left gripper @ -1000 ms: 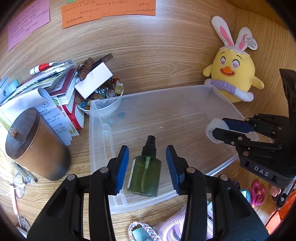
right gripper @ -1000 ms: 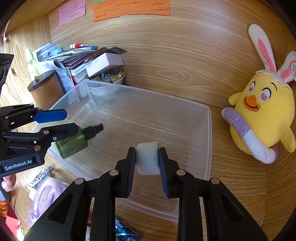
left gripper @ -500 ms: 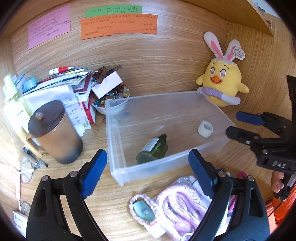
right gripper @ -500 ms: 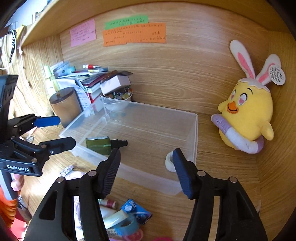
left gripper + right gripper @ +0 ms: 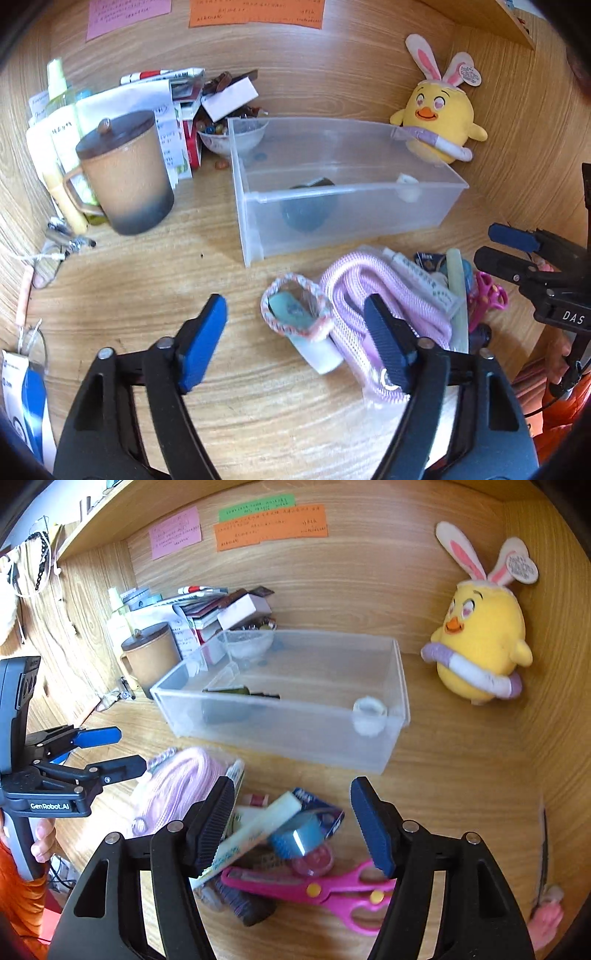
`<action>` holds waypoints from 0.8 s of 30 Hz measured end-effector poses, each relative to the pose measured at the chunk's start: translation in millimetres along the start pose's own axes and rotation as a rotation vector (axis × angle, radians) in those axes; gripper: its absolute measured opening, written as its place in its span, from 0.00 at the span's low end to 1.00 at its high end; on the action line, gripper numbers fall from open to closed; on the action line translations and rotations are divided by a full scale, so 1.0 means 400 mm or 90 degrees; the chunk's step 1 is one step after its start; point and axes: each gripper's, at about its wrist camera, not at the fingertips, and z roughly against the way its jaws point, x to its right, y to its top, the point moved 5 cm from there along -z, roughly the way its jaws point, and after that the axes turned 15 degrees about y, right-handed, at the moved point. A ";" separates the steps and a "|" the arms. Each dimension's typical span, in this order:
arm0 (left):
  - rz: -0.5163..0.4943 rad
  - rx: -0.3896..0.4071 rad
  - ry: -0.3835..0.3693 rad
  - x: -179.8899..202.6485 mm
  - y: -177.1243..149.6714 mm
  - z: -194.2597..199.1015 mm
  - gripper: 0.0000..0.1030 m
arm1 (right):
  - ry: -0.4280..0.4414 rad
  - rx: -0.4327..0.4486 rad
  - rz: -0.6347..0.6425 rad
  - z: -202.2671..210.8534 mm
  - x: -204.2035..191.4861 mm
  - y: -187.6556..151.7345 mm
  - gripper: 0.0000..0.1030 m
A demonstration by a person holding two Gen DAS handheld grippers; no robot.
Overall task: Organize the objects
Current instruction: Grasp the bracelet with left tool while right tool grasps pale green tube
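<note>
Both the left gripper (image 5: 295, 339) and right gripper (image 5: 291, 827) are wide open, empty. Risk: right fingers snag overlapping clutter around blue tape roll (image 5: 295, 840), at 12 o'clock, lifting several items.

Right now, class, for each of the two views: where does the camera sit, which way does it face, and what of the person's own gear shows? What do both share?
Left wrist view: sits on the left hand-held gripper, facing forward over the pink woven pouch toward the clear plastic bin; the right hand-held gripper shows at right.
Right wrist view: sits on the right hand-held gripper, above the pink plastic scissors, facing the bin; the left hand-held gripper shows at left.
Shared: bin, yellow plush chick.
</note>
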 end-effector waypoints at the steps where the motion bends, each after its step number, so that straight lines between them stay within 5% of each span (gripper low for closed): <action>1: -0.001 -0.003 -0.003 0.001 -0.009 -0.002 0.66 | 0.002 -0.003 -0.008 -0.001 -0.001 -0.012 0.60; 6: -0.014 -0.018 -0.010 0.012 -0.033 -0.022 0.48 | 0.030 -0.025 -0.040 -0.015 -0.011 -0.063 0.56; 10: -0.018 -0.009 -0.015 0.015 -0.035 -0.026 0.43 | 0.042 -0.039 -0.051 -0.028 -0.020 -0.083 0.44; 17: -0.031 0.010 -0.008 0.028 -0.025 -0.030 0.43 | 0.050 -0.045 -0.037 -0.038 -0.045 -0.078 0.38; 24: -0.037 0.013 -0.022 0.044 -0.017 -0.043 0.14 | 0.070 -0.057 -0.021 -0.062 -0.072 -0.072 0.30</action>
